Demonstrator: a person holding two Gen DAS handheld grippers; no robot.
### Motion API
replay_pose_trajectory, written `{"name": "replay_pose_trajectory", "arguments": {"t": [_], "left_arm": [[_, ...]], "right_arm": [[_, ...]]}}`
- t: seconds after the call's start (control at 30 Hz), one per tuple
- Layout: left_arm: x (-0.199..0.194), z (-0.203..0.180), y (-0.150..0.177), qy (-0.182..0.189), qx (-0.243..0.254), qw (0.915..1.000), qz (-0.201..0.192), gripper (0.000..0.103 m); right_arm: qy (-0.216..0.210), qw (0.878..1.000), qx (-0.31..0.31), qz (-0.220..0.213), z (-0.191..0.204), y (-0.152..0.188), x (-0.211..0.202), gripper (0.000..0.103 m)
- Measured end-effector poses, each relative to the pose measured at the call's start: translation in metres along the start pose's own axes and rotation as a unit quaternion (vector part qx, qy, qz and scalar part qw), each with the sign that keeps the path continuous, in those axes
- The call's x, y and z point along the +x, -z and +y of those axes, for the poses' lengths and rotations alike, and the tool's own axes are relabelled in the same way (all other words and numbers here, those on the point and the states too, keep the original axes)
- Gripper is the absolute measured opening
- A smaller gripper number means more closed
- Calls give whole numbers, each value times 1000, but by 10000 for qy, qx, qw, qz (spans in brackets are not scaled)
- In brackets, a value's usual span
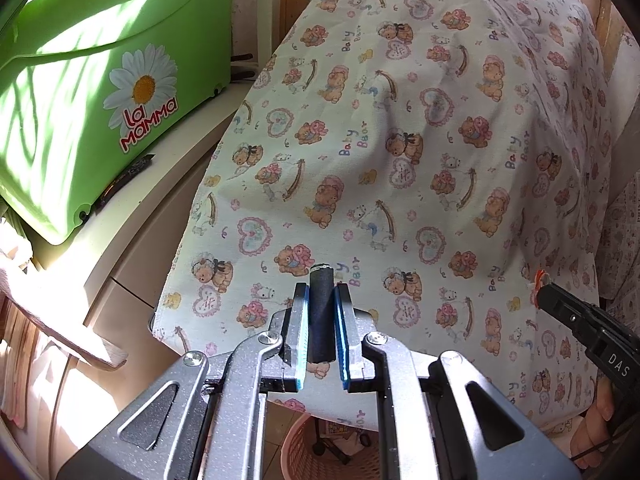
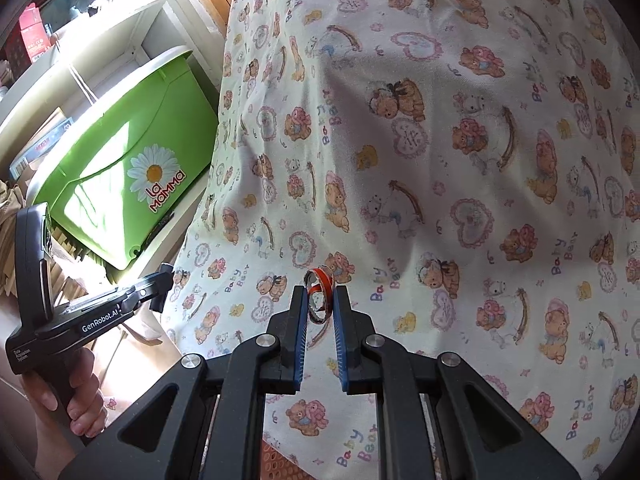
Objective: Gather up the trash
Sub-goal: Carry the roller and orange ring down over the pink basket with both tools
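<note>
My left gripper [image 1: 322, 298] is shut on a dark cylinder with a metal end, like a battery [image 1: 321, 316], held above the table's near edge. My right gripper [image 2: 320, 298] is shut on a crumpled red and silver wrapper [image 2: 319, 294] above the teddy-bear tablecloth [image 2: 440, 160]. The right gripper also shows at the right edge of the left wrist view [image 1: 544, 294], with the wrapper [image 1: 538, 280] at its tip. The left gripper shows at the left of the right wrist view [image 2: 166, 280]. A pink mesh basket [image 1: 296, 456] with scraps in it stands on the floor below the table edge.
A green La Mamma bin [image 1: 100, 92] lies tilted on a cream cabinet [image 1: 132, 248] left of the table. White shelves with boxes [image 2: 60, 60] stand behind it. The tablecloth [image 1: 400, 140] covers the whole tabletop.
</note>
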State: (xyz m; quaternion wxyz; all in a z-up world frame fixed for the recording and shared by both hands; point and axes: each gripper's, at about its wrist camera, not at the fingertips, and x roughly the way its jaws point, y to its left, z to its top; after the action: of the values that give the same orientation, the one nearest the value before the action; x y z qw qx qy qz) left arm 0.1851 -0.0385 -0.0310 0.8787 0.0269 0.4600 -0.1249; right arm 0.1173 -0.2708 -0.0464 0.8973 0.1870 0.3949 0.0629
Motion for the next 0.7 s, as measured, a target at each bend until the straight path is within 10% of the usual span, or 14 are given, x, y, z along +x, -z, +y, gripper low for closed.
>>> {"name": "replay_pose_trajectory", "arguments": {"t": [0.7], "left_arm": [[-80, -11, 98, 497, 80, 9987, 111, 11]], "right_arm": [[-39, 9950, -990, -86, 83, 115, -83, 14]]}}
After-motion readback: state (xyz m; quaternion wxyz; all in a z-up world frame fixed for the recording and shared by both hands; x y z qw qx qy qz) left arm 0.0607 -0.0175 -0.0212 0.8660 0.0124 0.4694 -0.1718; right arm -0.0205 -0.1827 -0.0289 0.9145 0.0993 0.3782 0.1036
